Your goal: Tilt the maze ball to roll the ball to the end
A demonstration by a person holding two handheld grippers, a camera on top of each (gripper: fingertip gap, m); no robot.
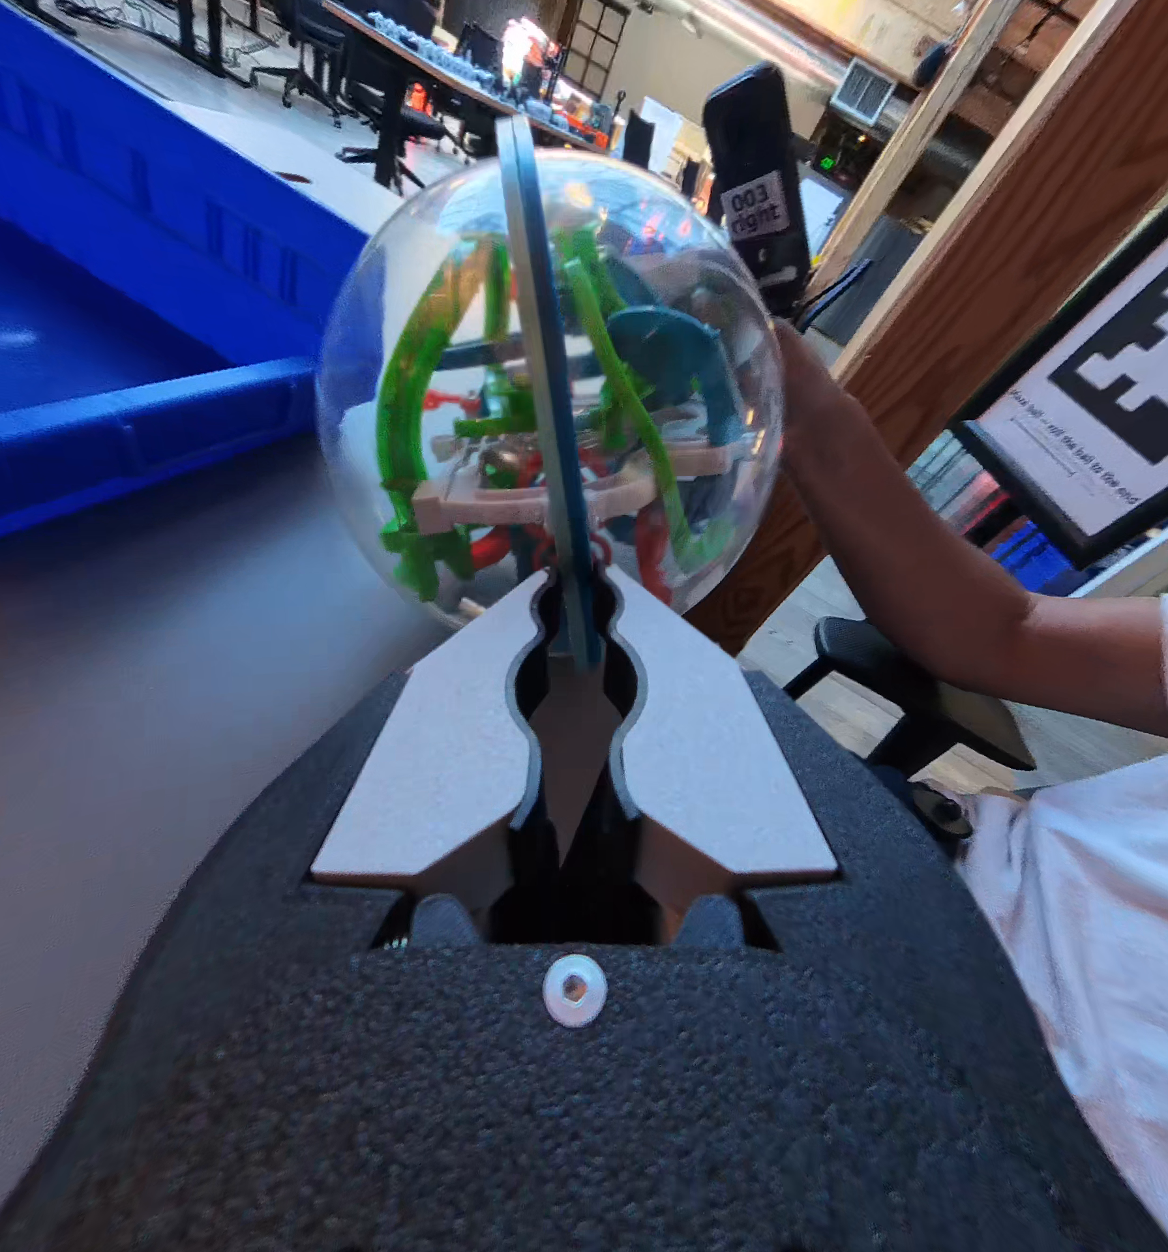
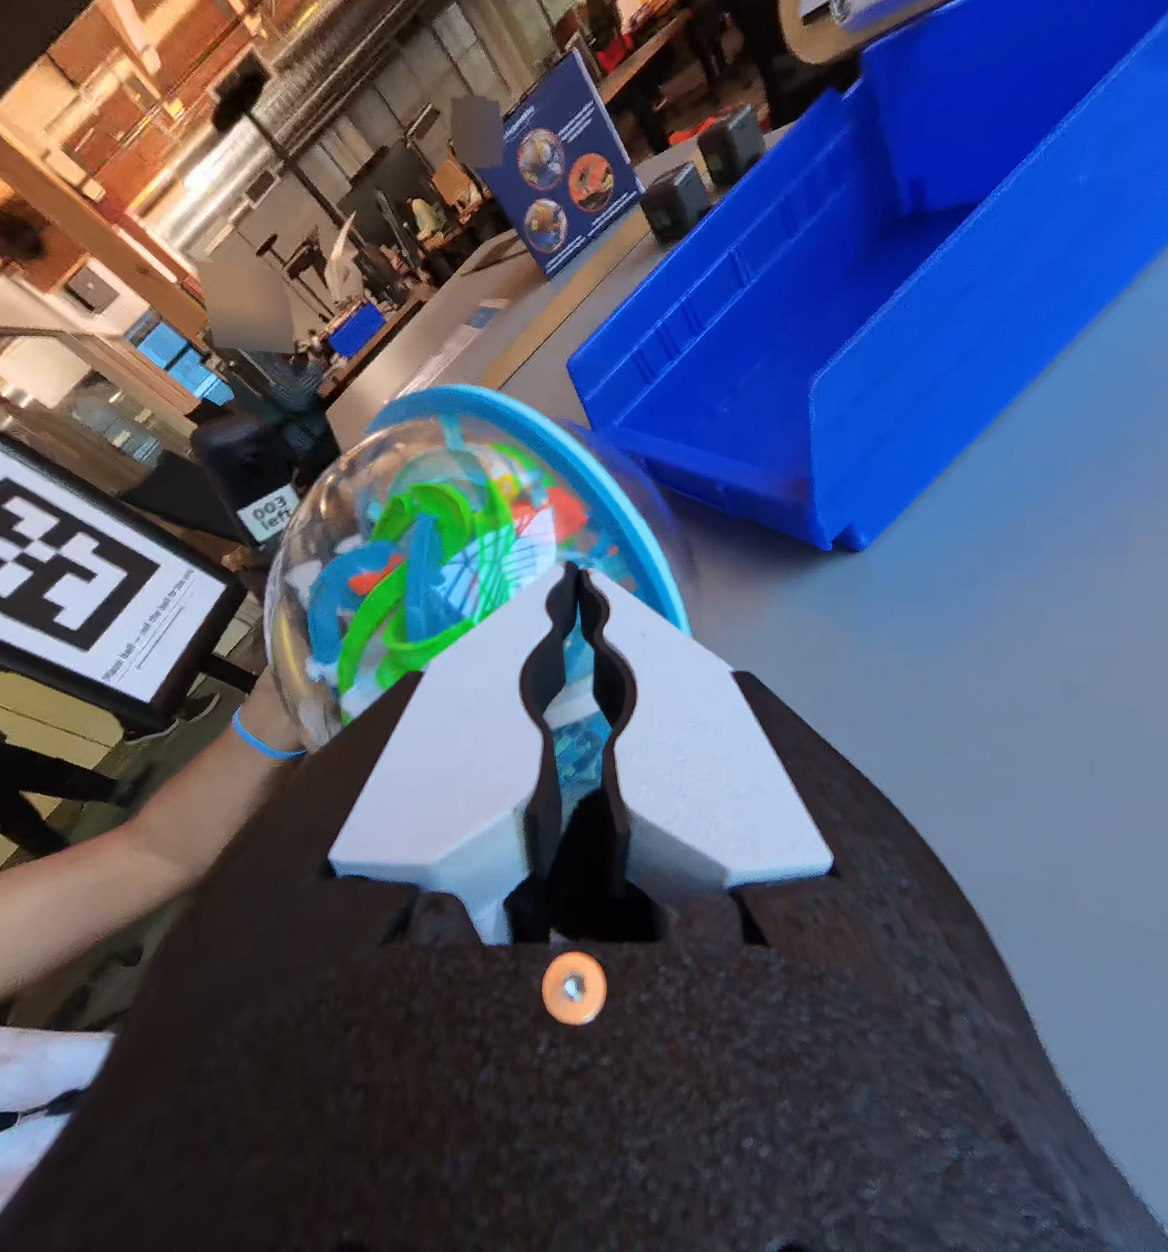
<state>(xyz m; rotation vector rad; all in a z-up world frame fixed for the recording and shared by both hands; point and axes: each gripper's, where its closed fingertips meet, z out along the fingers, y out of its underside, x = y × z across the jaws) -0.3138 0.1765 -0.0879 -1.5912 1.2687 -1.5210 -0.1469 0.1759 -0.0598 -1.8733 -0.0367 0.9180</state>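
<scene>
The maze ball [image 1: 472, 379] is a clear sphere with green, teal and red tracks inside and a blue ring [image 1: 540, 352] around its middle. It is held up off the grey table. My left gripper [image 1: 571, 584] is shut on the ring's near edge, with the ring standing edge-on between the jaws. In the right wrist view the maze ball [image 2: 398, 569] sits left of the tips, and my right gripper [image 2: 577, 579] is shut on its blue ring [image 2: 554, 433]. I cannot make out the small ball inside. The right gripper's black body [image 1: 757, 203] shows behind the sphere.
A large blue bin [image 1: 127, 420] stands on the grey table [image 1: 161, 711] beside the ball; it also shows in the right wrist view [image 2: 838, 339]. A framed marker sign [image 1: 1143, 379] and a wooden post [image 1: 974, 271] stand at the side. A person's arm [image 1: 906, 542] reaches in.
</scene>
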